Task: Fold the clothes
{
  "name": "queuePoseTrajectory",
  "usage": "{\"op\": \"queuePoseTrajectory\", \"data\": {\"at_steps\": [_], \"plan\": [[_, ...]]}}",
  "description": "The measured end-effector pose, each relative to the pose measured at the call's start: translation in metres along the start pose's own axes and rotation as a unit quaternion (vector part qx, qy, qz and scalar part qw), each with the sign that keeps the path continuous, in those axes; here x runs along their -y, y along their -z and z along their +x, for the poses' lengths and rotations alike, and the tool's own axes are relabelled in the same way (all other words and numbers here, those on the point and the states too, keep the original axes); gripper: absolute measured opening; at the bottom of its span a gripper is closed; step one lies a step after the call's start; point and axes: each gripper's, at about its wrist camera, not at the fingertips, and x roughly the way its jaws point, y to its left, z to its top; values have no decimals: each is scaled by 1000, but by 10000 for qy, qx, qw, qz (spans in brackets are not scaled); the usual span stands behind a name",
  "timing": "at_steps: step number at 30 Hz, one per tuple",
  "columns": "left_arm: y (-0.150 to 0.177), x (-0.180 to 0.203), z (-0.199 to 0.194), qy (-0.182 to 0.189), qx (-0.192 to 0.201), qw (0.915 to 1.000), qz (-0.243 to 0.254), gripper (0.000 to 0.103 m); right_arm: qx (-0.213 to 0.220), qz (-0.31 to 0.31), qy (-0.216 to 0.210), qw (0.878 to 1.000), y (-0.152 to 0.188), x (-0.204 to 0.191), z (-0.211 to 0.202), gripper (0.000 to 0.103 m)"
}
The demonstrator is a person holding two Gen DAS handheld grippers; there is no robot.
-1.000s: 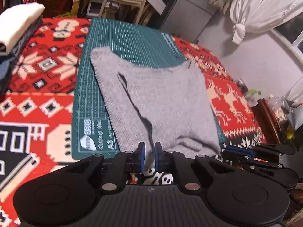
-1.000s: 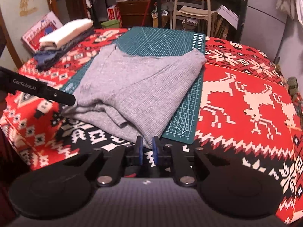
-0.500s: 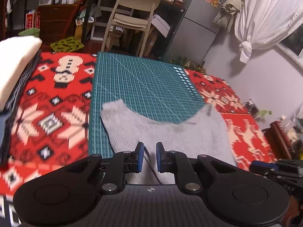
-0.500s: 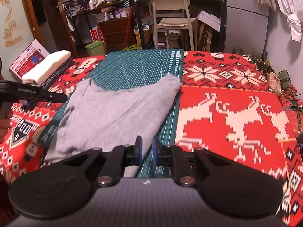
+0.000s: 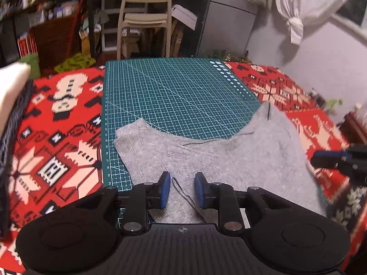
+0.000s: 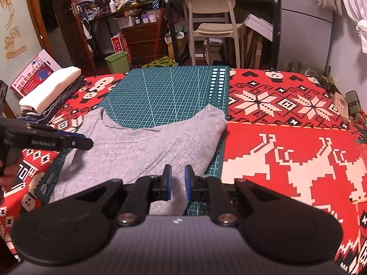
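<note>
**Two claws over a grey top on the desk**

A grey knitted top (image 6: 146, 151) lies flat across the near half of a green cutting mat (image 6: 169, 89), directly below and ahead of both claws. Its scooped neckline faces away from the claws and its long axis runs side to side. The left claw (image 5: 182, 190) hangs over the garment's left portion, jaws opening with a clear gap; a dark loose thread lies on the cloth beneath that gap, and nothing looks pinched. The right claw (image 6: 176, 182) hangs over the right edge, jaws a little apart, gripping nothing. Each shoulder lies ahead of its own claw, about equally near. A red patterned cloth (image 6: 286, 151) covers the desk. Folded clothes (image 6: 49, 89) sit far left. A pale chair (image 6: 213, 23) and cluttered shelves stand behind.
</note>
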Motion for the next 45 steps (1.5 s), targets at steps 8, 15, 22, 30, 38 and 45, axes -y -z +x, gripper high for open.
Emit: {"op": "queuePoseTrajectory", "data": {"at_steps": [8, 15, 22, 30, 38, 45], "plan": [[-5, 8, -31, -240, 610, 9978, 98, 3, 238, 39, 77, 9997, -15, 3, 1, 13], [-6, 0, -35, -315, 571, 9977, -187, 3, 227, 82, 217, 9995, -38, 7, 33, 10], [5, -16, -20, -431, 257, 9976, -471, 3, -56, 76, 355, 9993, -32, 13, 68, 10], [9, -16, -18, -349, 240, 9980, -471, 3, 31, 327, 495, 9982, -41, 27, 75, 10], [9, -18, -17, -272, 224, 9977, -575, 16, 82, 375, 417, 9984, -45, 27, 78, 12], [6, -17, -36, -55, 371, 9962, -786, 18, 103, 308, 295, 9990, -31, 9, 45, 12]]}}
